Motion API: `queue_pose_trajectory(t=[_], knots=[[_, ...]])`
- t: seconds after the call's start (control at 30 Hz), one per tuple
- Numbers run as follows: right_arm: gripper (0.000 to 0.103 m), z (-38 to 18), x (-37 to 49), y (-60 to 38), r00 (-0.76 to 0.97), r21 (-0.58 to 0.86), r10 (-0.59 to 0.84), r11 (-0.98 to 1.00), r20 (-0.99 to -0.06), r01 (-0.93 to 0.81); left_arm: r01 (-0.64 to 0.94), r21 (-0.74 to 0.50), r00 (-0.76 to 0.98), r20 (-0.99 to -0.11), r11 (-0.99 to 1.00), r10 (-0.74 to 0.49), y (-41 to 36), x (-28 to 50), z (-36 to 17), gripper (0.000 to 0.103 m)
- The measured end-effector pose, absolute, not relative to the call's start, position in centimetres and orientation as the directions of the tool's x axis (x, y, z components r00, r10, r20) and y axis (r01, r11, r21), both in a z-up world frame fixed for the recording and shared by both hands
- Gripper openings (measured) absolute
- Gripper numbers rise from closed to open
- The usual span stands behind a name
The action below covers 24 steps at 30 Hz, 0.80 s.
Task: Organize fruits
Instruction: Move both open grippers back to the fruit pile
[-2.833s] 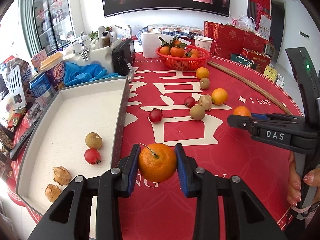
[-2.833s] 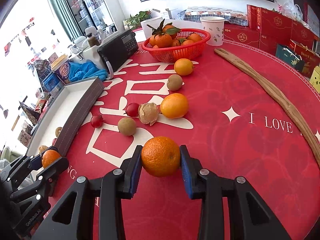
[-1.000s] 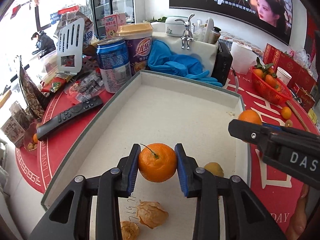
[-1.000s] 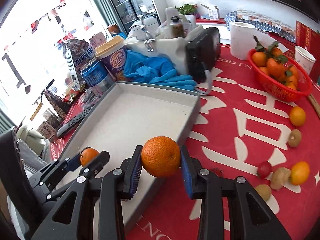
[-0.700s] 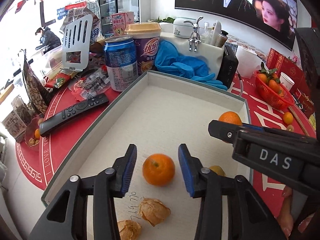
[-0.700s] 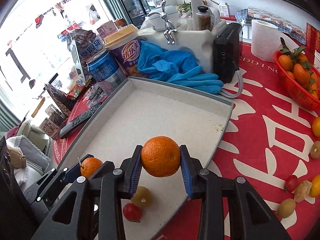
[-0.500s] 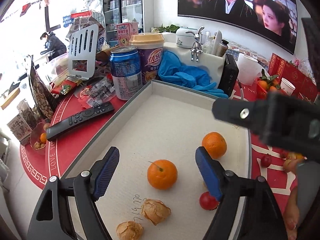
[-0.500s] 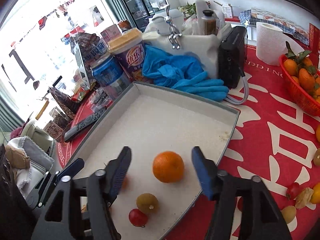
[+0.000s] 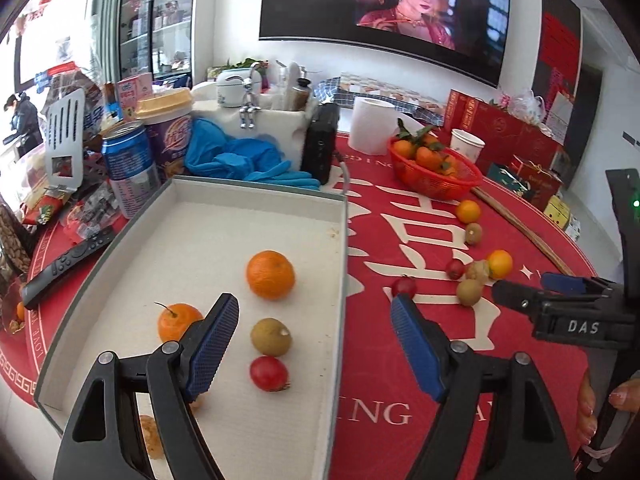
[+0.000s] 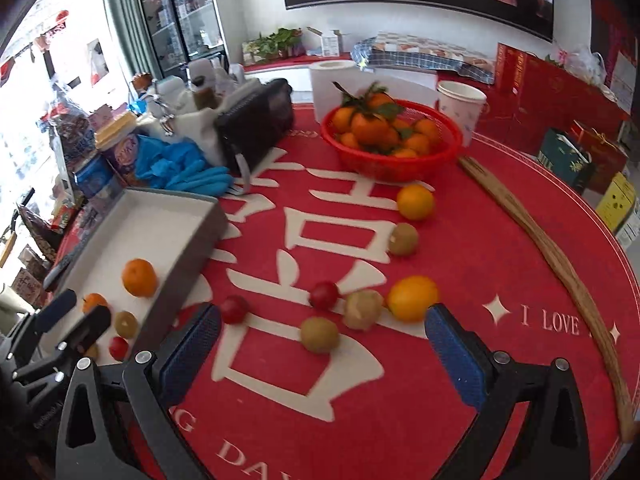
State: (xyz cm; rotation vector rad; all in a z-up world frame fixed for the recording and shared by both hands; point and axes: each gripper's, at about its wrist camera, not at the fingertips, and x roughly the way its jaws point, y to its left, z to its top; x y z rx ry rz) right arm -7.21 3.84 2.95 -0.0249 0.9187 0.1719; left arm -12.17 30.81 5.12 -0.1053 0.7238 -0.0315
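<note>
The right gripper (image 9: 560, 300), reaching in just right of the left wrist camera's own tongs, carries white letters "DAS" on its black body. On the red tablecloth (image 10: 460, 248), "I LOVE" stands in white beside a star, just beyond the right finger of the right wrist camera's tongs. Between and below those fingers, partial letters read "D A". Below the left tongs, "ING" shows, then a cut-off "A".

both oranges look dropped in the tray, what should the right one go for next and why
Probably bring the right hand-held gripper, empty and opening, down onto the brown fruit nearest its fingers; several fruits lie loose on the red tablecloth, outside the tray.
</note>
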Motion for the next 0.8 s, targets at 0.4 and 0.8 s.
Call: queue_pose_trajectory(t=[0.4,0.8], knots=[[0.073,-0.9,-6.9,5.8,0.567,-0.002,0.104,0.983,-0.817,-0.183,-0.024,-0.096,0.753,-0.657,0.995,-0.046,30.4,-12.1,4.8,0.082],[0.03,-0.5,-7.6,4.2,0.605,-0.017,0.115,0.978,-0.788,-0.209,0.101,-0.023,0.731,-0.676,0.995,-0.09,26.2,-11.5,4.3,0.082]])
